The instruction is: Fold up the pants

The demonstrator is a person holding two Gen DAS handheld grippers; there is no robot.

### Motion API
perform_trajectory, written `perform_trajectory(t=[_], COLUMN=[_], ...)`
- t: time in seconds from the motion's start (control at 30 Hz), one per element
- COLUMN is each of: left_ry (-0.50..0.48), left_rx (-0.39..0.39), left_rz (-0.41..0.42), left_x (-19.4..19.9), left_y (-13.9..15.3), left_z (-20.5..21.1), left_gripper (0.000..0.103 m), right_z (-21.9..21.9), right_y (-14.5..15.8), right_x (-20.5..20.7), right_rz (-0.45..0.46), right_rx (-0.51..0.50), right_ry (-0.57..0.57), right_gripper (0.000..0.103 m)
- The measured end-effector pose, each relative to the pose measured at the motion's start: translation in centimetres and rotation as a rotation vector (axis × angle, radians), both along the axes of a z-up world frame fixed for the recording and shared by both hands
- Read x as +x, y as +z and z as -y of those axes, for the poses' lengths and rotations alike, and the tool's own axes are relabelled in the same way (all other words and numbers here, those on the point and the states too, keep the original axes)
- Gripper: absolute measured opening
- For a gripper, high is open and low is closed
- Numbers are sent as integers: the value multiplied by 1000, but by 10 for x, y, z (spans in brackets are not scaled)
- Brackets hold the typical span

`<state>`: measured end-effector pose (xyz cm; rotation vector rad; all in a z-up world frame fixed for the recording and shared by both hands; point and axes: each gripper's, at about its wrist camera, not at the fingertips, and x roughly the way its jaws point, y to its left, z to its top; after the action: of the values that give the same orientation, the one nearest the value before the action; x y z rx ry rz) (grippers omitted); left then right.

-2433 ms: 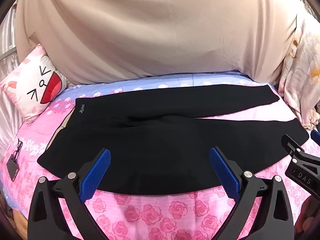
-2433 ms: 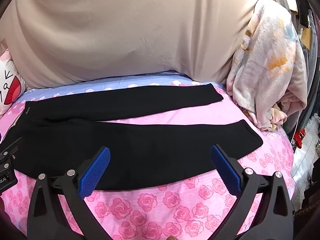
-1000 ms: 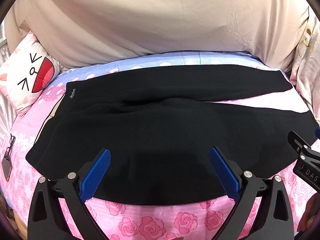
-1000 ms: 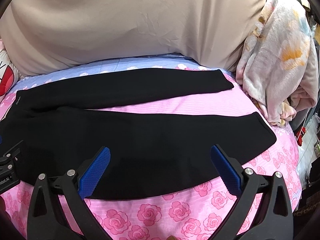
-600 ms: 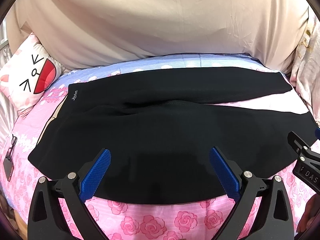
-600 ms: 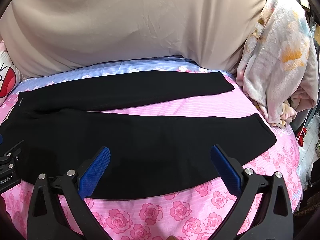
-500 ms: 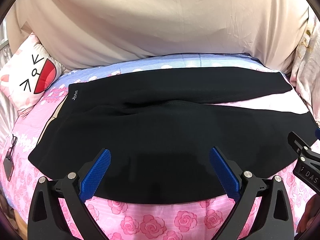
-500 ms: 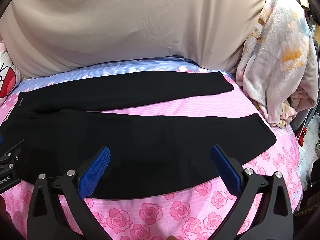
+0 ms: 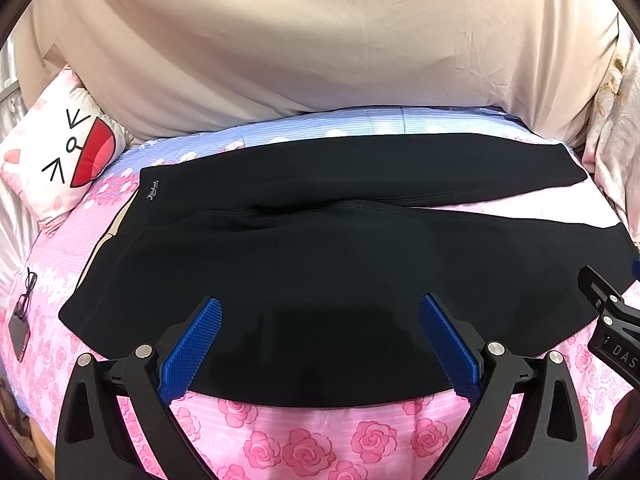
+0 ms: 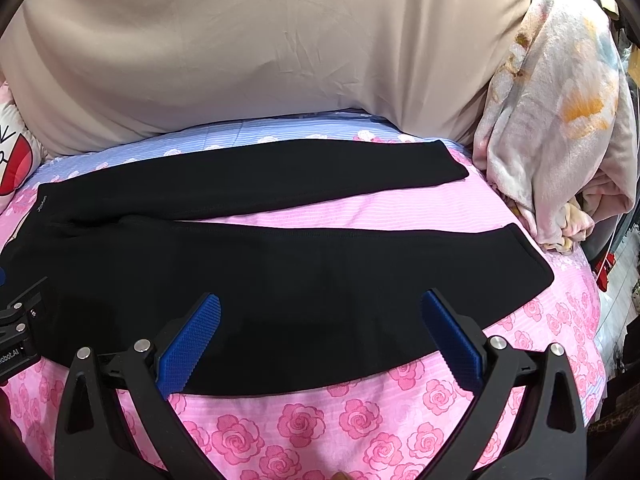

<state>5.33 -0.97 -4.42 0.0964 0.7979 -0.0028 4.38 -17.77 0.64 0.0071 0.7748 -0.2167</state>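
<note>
Black pants point(image 9: 320, 248) lie flat on the pink rose-print bed sheet point(image 9: 304, 444), waistband to the left, two legs spread to the right. They also show in the right wrist view point(image 10: 280, 272). My left gripper point(image 9: 320, 312) is open and empty, hovering over the near edge of the near leg by the hip. My right gripper point(image 10: 320, 308) is open and empty over the near leg's near edge, further toward the cuff point(image 10: 528, 260). Part of the right gripper's body point(image 9: 612, 328) shows at the left view's right edge.
A beige cover point(image 9: 320, 48) hangs behind the bed. A white cartoon-face pillow point(image 9: 60, 160) sits at the back left. A dark phone with a cord point(image 9: 20, 332) lies on the sheet at left. A floral blanket point(image 10: 560, 120) is heaped at the right.
Both grippers moved in toward the pants since 2.4 s ago, then drew back very slightly over the last second. Both stay open. The pants have not moved.
</note>
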Motion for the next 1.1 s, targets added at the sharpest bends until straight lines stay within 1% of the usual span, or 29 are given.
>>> perform_trajectory(t=[0.8,0.97,1.1], left_ry=[8,15,60], left_rx=[0,13,35], left_rz=[-7,27,58], left_x=[7,17,37], left_y=[-4,5,14], left_z=[-8,-14,-29], left_gripper=[97,97,97], right_z=[-2,5,23], right_y=[-6,-7,-6], right_x=[7,13,30], right_rz=[-8,-9,-13], right_rx=[3,9,38], right_ry=[1,-6,-5], right_gripper=[98,98,98])
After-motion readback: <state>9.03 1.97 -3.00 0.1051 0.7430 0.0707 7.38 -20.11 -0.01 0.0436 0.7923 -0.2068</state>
